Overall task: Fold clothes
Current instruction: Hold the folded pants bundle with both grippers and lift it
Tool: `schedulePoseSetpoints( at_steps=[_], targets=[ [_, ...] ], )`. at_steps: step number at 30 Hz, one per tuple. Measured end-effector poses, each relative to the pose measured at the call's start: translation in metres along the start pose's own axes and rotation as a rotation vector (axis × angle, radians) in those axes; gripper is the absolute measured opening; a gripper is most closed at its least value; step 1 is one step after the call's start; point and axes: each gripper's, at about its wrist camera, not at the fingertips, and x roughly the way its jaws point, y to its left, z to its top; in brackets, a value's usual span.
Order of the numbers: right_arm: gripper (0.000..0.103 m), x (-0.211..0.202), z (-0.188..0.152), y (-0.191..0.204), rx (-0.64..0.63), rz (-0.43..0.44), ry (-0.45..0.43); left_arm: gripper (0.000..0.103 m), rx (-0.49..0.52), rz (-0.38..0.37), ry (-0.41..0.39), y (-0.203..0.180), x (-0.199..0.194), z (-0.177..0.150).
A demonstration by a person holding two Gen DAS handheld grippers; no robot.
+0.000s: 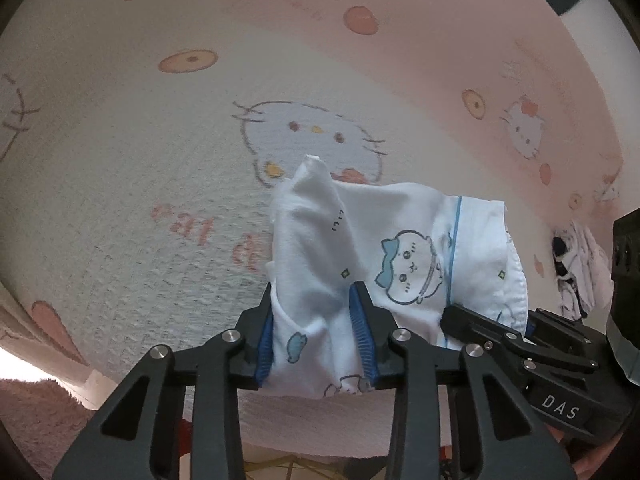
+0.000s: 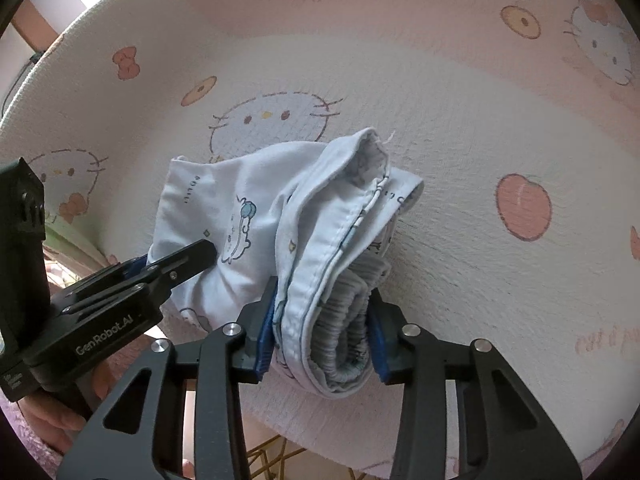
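Observation:
A small white garment (image 1: 400,240) printed with pale blue cartoon figures hangs bunched just above the pink cat-print bed sheet (image 1: 160,160). My left gripper (image 1: 313,292) is shut on one bunched end of it, cloth filling the space between the blue pads. My right gripper (image 1: 480,326) grips the other end from the right. In the right wrist view my right gripper (image 2: 326,300) is shut on the folded layers and ribbed elastic waistband of the garment (image 2: 240,200). There my left gripper (image 2: 192,258) holds the cloth's left side.
The sheet (image 2: 480,120) spreads far ahead and to both sides. Another crumpled white piece of clothing (image 1: 580,268) lies at the right. The bed's near edge (image 1: 300,440) runs just below the grippers, with a pink fluffy rug (image 1: 36,412) at lower left. A hand (image 2: 52,420) holds the left gripper.

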Motion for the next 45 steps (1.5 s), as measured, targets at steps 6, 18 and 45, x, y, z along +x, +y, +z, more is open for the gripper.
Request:
schedulePoseSetpoints(
  at_steps=[6, 18, 45],
  targets=[
    [0.039, -0.026, -0.013, -0.028, 0.052, -0.026, -0.020, 0.036, 0.100, -0.042, 0.022, -0.036, -0.013, -0.021],
    [0.039, -0.067, -0.063, -0.099, 0.163, -0.086, -0.039, 0.036, 0.208, -0.112, 0.091, -0.102, 0.003, -0.039],
    [0.055, -0.041, -0.075, -0.135, 0.303, 0.013, -0.023, 0.047, 0.262, -0.045, 0.157, -0.127, 0.027, -0.049]
  ],
)
